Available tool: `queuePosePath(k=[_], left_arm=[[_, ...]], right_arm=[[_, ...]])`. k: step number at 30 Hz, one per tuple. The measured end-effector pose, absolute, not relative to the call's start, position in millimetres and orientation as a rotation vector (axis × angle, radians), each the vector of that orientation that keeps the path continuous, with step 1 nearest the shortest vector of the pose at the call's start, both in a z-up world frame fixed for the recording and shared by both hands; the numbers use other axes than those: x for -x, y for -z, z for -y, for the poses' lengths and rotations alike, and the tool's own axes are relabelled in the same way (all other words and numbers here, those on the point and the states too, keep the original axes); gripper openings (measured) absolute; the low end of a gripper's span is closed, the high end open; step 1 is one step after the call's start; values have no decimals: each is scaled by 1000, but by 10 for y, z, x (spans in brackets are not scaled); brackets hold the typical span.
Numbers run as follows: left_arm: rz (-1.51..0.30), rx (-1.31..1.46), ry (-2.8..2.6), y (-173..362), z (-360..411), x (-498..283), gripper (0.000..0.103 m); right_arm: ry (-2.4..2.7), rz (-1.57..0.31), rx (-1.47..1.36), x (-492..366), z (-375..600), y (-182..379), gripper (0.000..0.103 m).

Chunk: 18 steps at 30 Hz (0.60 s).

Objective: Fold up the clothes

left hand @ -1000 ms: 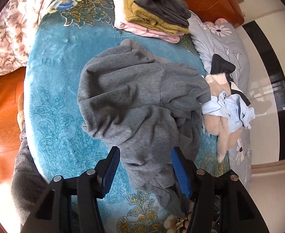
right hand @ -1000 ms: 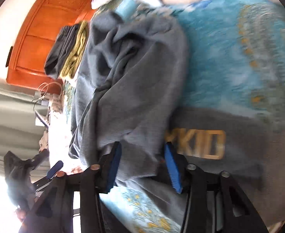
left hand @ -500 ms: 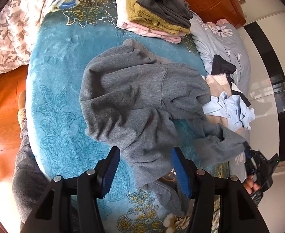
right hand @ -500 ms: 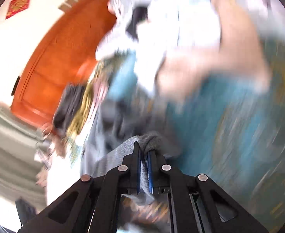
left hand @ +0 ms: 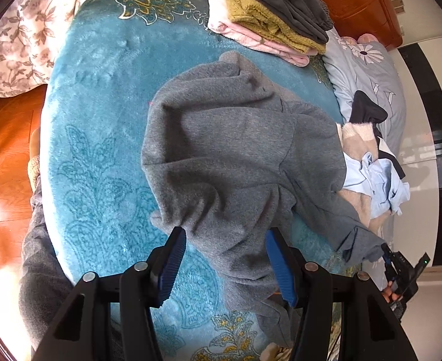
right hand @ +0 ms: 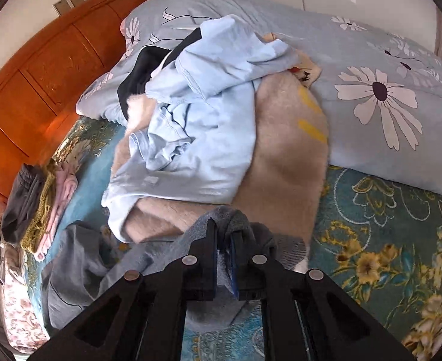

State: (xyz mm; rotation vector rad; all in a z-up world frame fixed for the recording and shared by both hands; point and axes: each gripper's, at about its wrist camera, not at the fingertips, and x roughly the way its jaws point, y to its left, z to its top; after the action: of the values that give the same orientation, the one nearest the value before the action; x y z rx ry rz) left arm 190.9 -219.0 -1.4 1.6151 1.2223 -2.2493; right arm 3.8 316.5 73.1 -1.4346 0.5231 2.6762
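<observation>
A grey sweatshirt (left hand: pixel 236 138) lies crumpled on the teal blanket (left hand: pixel 100 114). My left gripper (left hand: pixel 225 260) stands open low over its near hem, and grey cloth lies between the fingers without being pinched. One sleeve (left hand: pixel 341 225) is stretched out to the right, where my right gripper (left hand: pixel 386 255) grips its end. In the right wrist view the right gripper (right hand: pixel 224 231) pinches the grey cuff (right hand: pixel 230 213); its jaws are opening slightly, with the cloth still between the pads. The rest of the sweatshirt (right hand: pixel 76 258) trails off to the left.
A folded stack (left hand: pixel 269 15) of dark grey, mustard and pink clothes sits by the wooden headboard (right hand: pixel 40 69). A loose pile with a light blue shirt (right hand: pixel 196 126) and a beige fluffy garment (right hand: pixel 281 165) lies against a flowered grey duvet (right hand: pixel 371 90). Wooden floor (left hand: pixel 4 165) shows left of the bed.
My right gripper closed on the grey sleeve and drew it up and out to the right, towards the loose pile. My left gripper sank a little closer to the sweatshirt.
</observation>
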Motion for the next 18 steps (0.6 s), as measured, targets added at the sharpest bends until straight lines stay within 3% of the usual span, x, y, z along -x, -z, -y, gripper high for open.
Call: queuePosePath(k=[3,5,6,10,13,18], left_arm=[[-1177,-1579,2255,10,2356,-1818,59],[-1158,-1546,2246,24,2502,-1741,60],[-1149,-1534,2236,45,2583,-1694,60],[-1073,-1517,2214,172,2840,-1471,63],[-1002,-1536,2180,360,2963,-1291,67],[-1055,-1592,2127,647,2994,-1167,67]], right_arm=[[-2692,-481,1403,-261,-3244,-795,20],[-2725,-398,1386,-502,-3222,-894,48],[-2750,-349,1396,-660,-3169,-909,52],[-2808,-254,1648,-1338,-2868,-643,55],[-2779,-312,1929,-1856,-2651,-322,55],[-2781,-194,2213,-2373,-2198,-68,56]])
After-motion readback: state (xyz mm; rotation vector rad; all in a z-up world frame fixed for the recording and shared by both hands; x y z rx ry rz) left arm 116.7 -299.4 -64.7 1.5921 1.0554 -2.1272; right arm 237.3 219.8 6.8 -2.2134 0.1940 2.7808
